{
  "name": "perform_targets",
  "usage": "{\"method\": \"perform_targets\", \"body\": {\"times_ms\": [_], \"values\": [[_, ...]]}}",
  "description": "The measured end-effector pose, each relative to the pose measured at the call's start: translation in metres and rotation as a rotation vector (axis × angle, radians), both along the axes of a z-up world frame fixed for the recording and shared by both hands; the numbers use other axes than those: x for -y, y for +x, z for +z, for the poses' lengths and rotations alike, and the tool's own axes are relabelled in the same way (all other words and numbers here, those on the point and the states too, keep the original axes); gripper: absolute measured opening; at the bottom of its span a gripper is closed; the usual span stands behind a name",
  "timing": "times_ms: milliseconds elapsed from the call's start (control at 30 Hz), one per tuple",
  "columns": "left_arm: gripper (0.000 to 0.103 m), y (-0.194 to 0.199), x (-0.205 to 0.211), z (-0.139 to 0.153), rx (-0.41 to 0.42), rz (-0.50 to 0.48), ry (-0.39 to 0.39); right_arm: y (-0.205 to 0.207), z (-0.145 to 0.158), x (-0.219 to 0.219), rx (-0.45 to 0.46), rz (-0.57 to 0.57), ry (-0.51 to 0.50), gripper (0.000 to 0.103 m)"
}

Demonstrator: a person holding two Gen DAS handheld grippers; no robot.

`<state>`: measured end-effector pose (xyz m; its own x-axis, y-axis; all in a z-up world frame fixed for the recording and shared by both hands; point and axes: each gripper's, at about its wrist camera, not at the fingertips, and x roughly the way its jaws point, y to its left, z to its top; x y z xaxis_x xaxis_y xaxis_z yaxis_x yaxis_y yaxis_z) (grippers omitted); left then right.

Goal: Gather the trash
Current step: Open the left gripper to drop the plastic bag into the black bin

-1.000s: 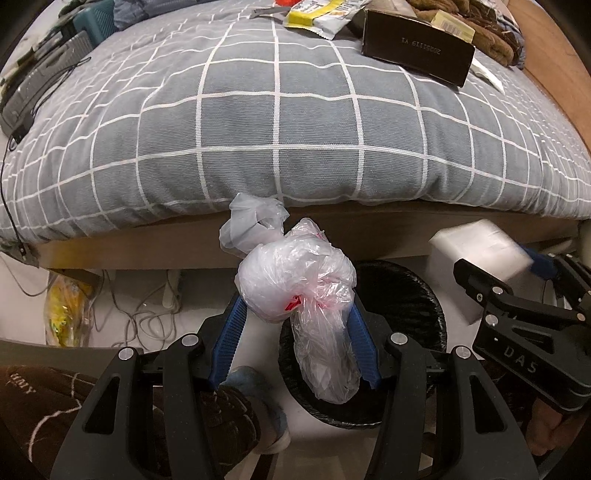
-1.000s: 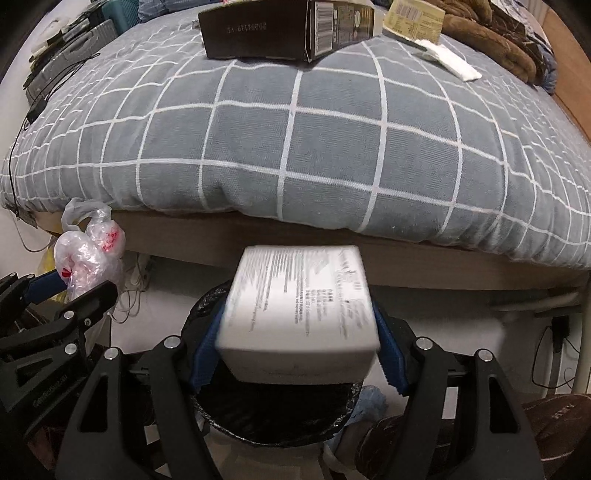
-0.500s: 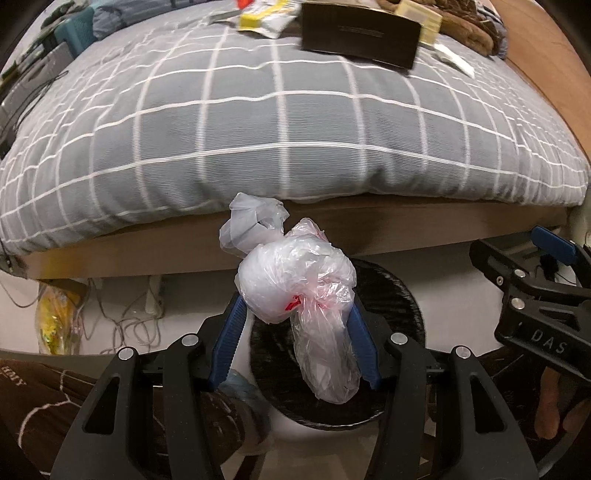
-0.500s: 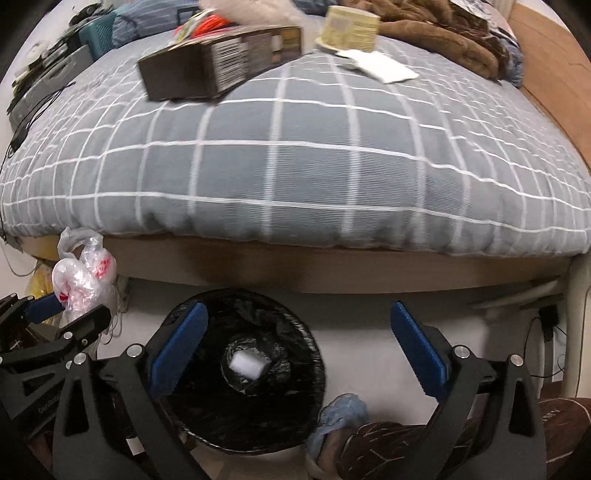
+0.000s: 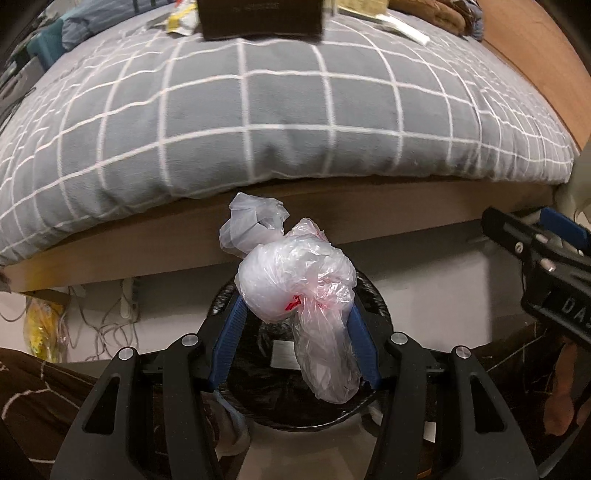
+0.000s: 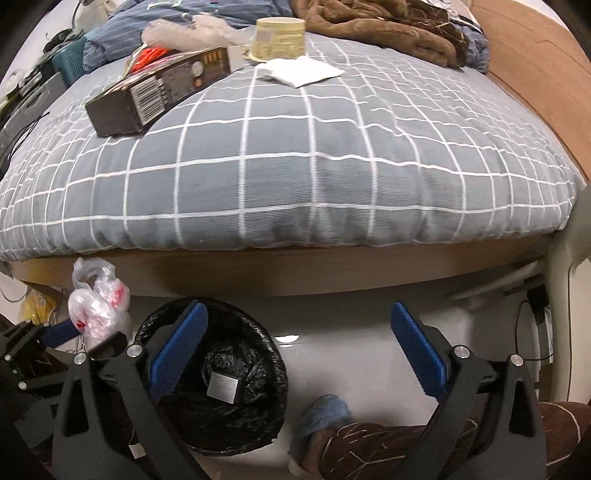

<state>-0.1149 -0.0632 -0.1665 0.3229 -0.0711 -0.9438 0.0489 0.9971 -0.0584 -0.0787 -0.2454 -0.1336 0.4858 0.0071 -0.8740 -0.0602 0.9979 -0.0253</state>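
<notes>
My left gripper [image 5: 295, 328] is shut on a knotted clear plastic bag [image 5: 295, 284] with red print and holds it above the black-lined trash bin [image 5: 258, 387]. That bag also shows in the right wrist view [image 6: 98, 304]. My right gripper [image 6: 299, 350] is open and empty, just right of the bin [image 6: 221, 424], over the white floor. A white box [image 6: 222, 387] lies inside the bin. On the grey checked bed [image 6: 295, 177] lie a dark carton [image 6: 155, 92], a paper cup [image 6: 280, 38] and a white napkin [image 6: 301, 72].
A brown blanket [image 6: 388, 33] and blue clothes lie at the back of the bed. A brown slipper and blue sock [image 6: 369, 443] are by the bin. Cables and a yellow bag [image 5: 38, 328] sit under the bed at left. A wooden headboard [image 6: 535, 66] stands at right.
My right gripper opened and dropped the white box into the bin, then shifted right. My left gripper carried the plastic bag rightward, over the bin.
</notes>
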Motion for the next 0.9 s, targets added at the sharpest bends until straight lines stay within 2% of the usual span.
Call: {"method": "perform_targets", "body": {"times_ms": [233,333,400,467,667,767,900], "values": [[0.054,-0.003,0.008,-0.013,-0.017,-0.016,-0.003,-0.001,0.004,0.005,0.013,-0.007,0.003,0.095],[0.058,-0.005,0.007,-0.015,-0.012,-0.021,0.003,-0.001,0.006,0.004,0.018,-0.003,0.001,0.095],[0.064,-0.006,0.008,-0.014,-0.010,-0.015,0.013,-0.001,0.006,0.003,0.021,0.001,-0.004,0.095],[0.076,-0.005,0.007,-0.012,0.000,-0.009,0.016,-0.002,0.007,0.003,0.025,0.005,-0.008,0.095],[0.090,-0.002,0.005,0.002,0.042,0.019,0.020,-0.001,0.011,0.003,0.042,0.004,-0.022,0.095],[0.097,0.002,0.002,0.009,0.075,0.039,0.028,-0.001,0.015,0.001,0.060,0.006,-0.040,0.095],[0.097,0.010,0.000,0.023,0.119,0.041,0.034,-0.001,0.026,-0.002,0.104,0.018,-0.068,0.095]]}}
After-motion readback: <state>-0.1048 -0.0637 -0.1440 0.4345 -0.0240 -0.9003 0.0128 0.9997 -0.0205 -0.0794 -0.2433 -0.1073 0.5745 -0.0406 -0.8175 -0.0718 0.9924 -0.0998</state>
